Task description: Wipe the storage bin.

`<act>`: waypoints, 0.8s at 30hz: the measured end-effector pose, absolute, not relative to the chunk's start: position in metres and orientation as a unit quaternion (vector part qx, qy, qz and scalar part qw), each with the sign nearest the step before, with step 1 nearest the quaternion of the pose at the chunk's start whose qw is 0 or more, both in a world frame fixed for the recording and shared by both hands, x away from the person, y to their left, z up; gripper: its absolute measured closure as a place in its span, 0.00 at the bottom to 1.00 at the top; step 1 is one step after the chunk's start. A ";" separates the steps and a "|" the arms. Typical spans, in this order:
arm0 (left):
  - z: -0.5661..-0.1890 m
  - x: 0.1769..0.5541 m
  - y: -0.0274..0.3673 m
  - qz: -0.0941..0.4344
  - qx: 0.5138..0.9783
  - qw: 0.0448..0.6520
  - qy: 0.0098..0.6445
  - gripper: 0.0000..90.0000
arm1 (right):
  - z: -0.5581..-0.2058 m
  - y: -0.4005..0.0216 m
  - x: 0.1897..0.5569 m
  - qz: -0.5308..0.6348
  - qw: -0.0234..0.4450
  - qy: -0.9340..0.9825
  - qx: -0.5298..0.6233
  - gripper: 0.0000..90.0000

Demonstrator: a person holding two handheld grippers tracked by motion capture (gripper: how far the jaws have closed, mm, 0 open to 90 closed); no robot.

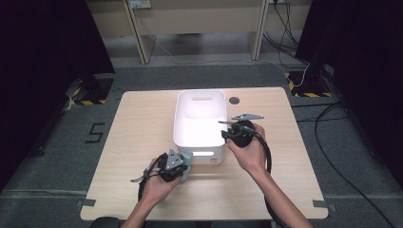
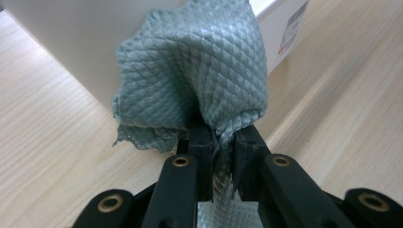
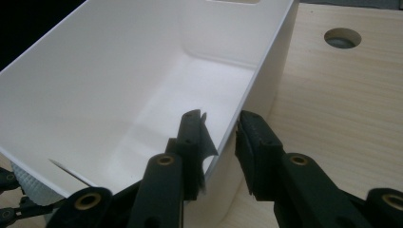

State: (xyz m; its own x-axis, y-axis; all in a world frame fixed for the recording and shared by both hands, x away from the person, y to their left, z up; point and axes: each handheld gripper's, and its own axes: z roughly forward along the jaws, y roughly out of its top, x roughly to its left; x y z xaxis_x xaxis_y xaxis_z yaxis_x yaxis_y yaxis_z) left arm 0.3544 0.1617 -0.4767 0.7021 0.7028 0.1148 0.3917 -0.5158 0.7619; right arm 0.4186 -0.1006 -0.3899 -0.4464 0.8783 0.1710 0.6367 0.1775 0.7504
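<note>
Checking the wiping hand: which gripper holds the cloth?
The left gripper: its fingers pinch the grey-green cloth by the bin. The right gripper straddles the bin's wall.

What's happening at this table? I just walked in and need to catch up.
A person works with a gripper in each hand. The left gripper is shut on a grey-green cloth held against the near outside wall of a white bin. The right gripper straddles the bin's right wall, steadying it.
</note>
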 end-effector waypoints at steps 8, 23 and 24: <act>-0.483 0.356 0.159 0.204 0.847 0.367 0.326 0.89 | -0.390 -0.101 0.419 0.397 0.155 0.752 0.502 0.80; -0.486 0.357 0.143 0.197 0.847 0.372 0.324 0.89 | -0.390 -0.100 0.418 0.396 0.157 0.752 0.503 0.79; -0.486 0.357 0.143 0.198 0.846 0.373 0.325 0.89 | -0.390 -0.100 0.418 0.396 0.156 0.752 0.504 0.79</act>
